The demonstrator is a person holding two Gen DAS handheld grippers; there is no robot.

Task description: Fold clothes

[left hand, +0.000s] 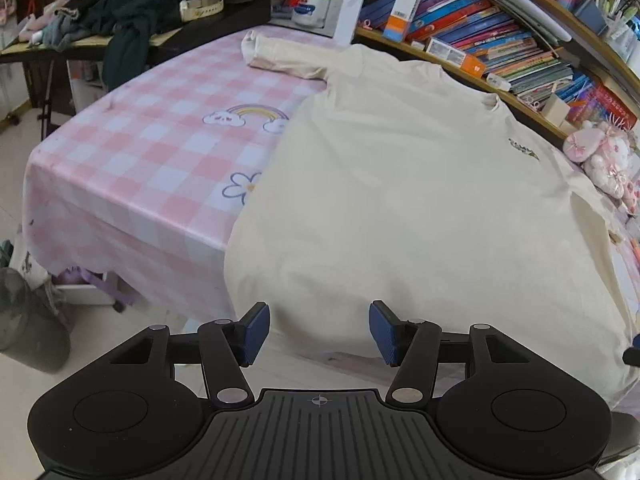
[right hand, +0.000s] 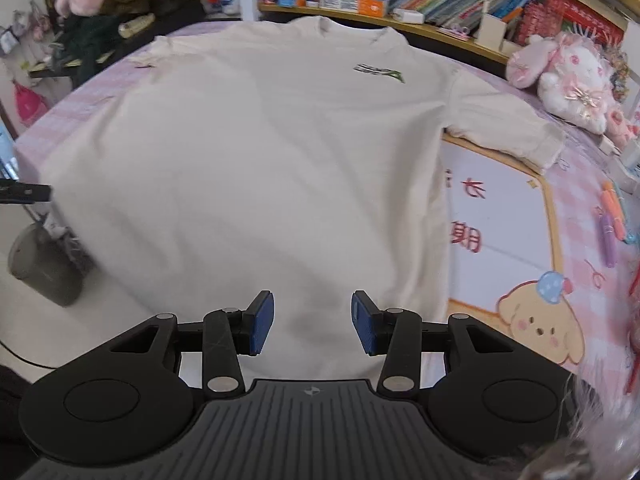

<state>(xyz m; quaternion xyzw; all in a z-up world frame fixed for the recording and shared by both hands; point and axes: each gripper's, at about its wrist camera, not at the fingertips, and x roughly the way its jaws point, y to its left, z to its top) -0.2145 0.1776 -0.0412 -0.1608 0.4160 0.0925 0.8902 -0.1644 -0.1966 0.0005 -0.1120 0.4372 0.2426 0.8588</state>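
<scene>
A cream T-shirt lies spread flat, front up, on a table with a pink checked cloth. Its hem hangs over the near edge and its collar points to the bookshelf. A small dark logo sits on the chest. One sleeve stretches to the far left, the other sleeve to the right. My left gripper is open just before the hem, nothing between its blue pads. My right gripper is open too, over the hem's lower middle, empty.
A bookshelf full of books runs along the far side. Pink plush toys sit at the right. Pens lie on the cloth at the right edge. A cluttered desk with dark clothes stands far left. A grey bin is on the floor.
</scene>
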